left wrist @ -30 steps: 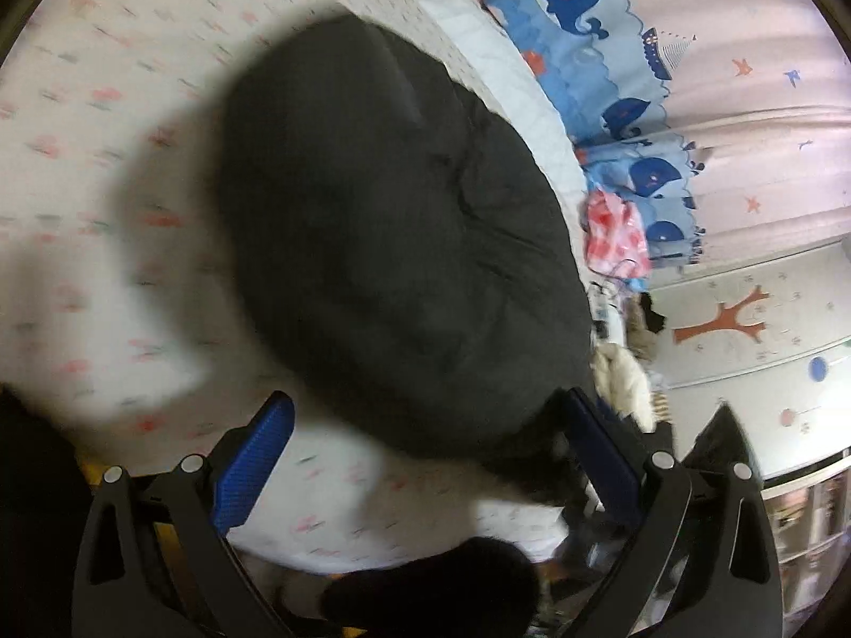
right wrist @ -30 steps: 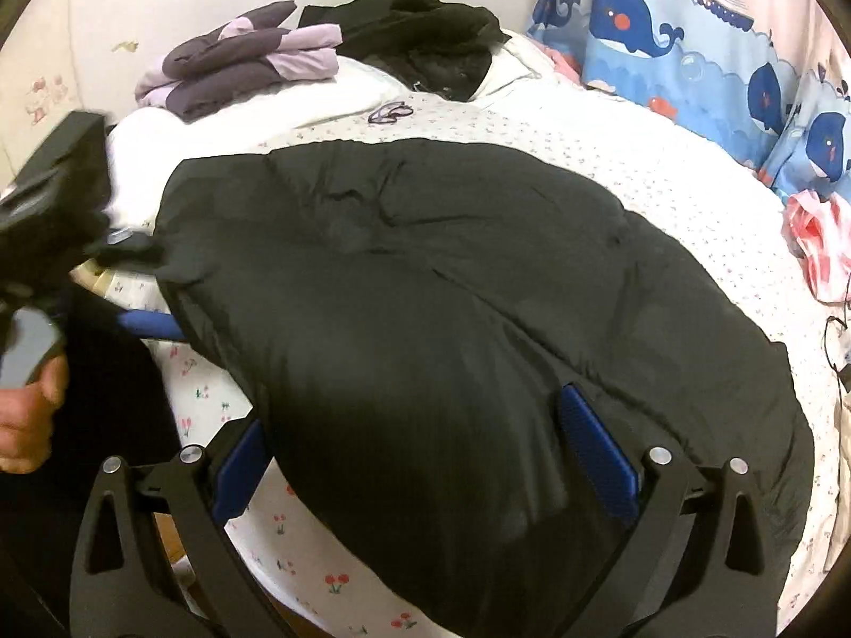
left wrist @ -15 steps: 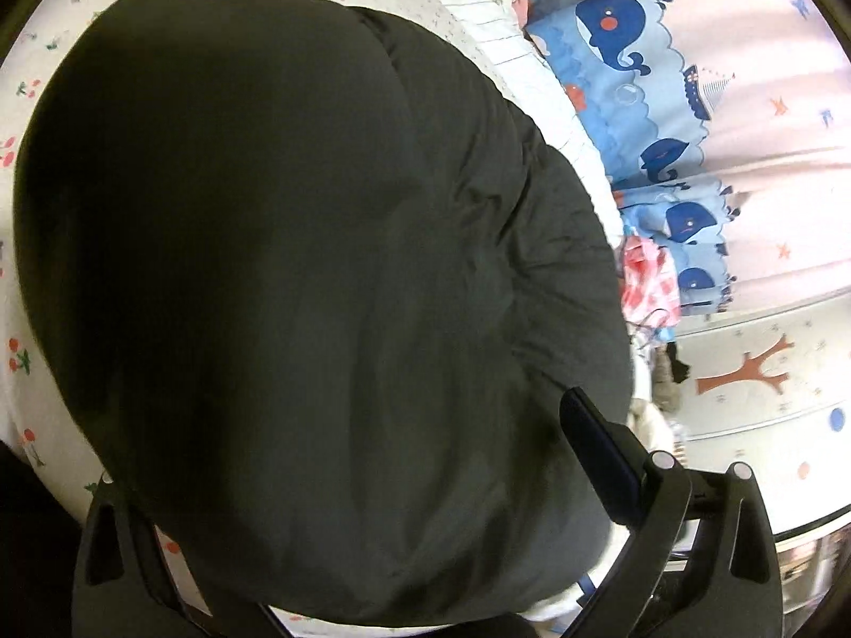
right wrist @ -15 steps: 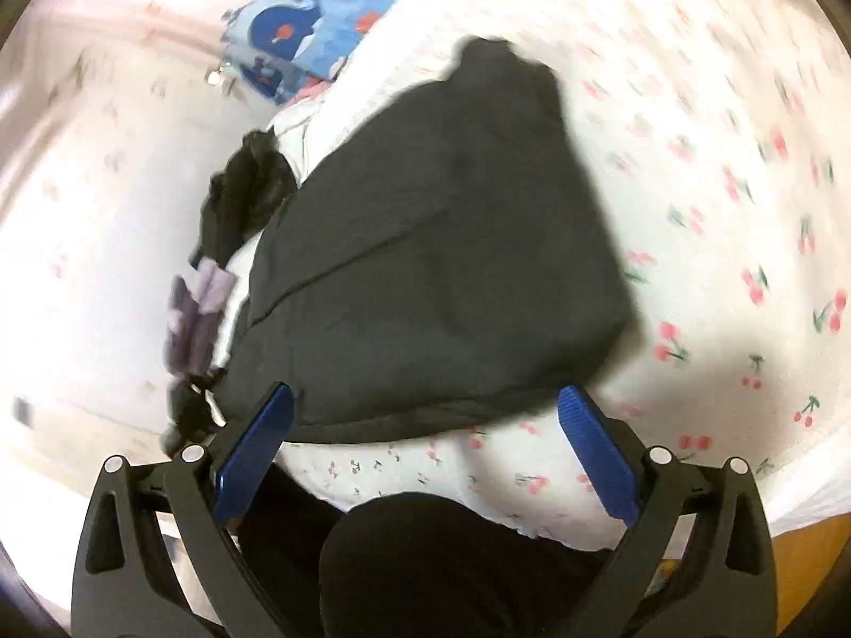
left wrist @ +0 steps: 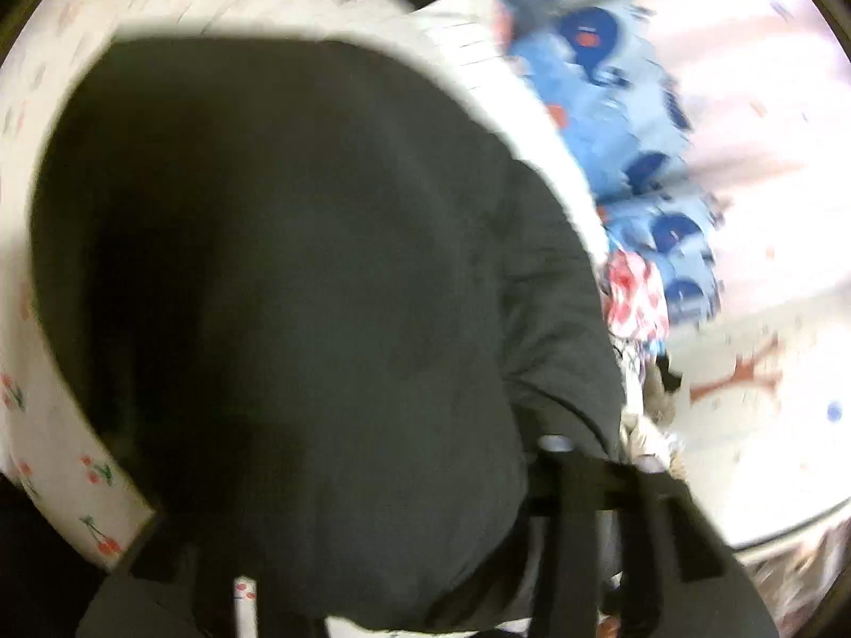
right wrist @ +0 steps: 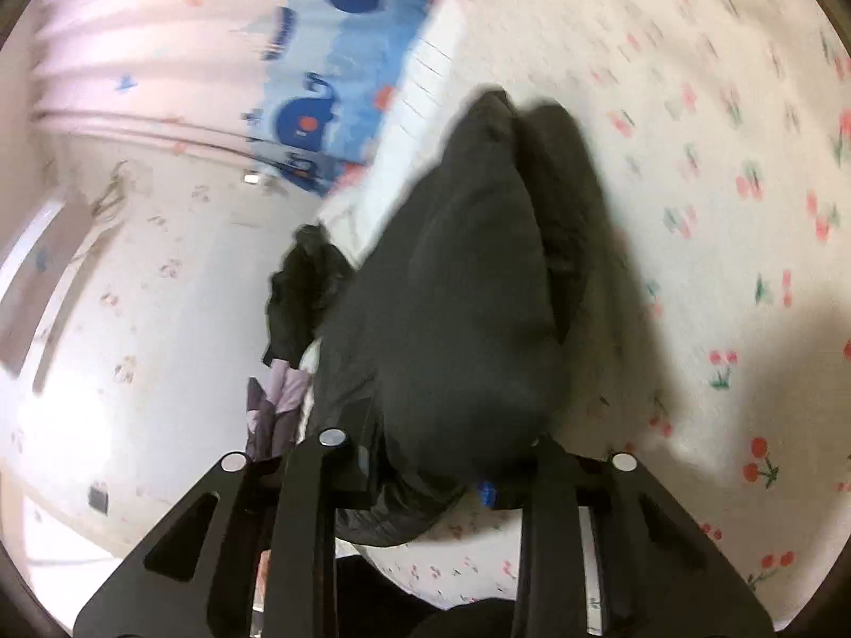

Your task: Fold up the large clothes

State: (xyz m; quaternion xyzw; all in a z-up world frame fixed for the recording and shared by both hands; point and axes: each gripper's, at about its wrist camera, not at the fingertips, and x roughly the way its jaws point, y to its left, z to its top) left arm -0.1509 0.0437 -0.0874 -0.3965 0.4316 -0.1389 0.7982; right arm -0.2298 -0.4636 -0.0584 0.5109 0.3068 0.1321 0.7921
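Note:
A large black padded jacket [left wrist: 319, 276] lies on the cherry-print bed sheet [left wrist: 48, 404] and fills most of the left wrist view. My left gripper [left wrist: 367, 484] is shut on its near edge; the fabric hides the fingertips. In the right wrist view the same black jacket [right wrist: 462, 319] bunches up between the fingers. My right gripper [right wrist: 441, 473] is shut on that bunched edge, and a bit of blue pad [right wrist: 486, 492] shows under the cloth.
The whale-print curtain [left wrist: 611, 122] hangs beyond the bed, with a red-and-white cloth [left wrist: 633, 297] below it. A dark garment [right wrist: 303, 292] and a purple-grey pile [right wrist: 271, 409] lie by the wall [right wrist: 133, 319]. The cherry-print sheet [right wrist: 734, 212] spreads to the right.
Both grippers have closed from wide open onto the jacket's near edge. The right wrist view has swung round, and the jacket is bunched and lifted in it.

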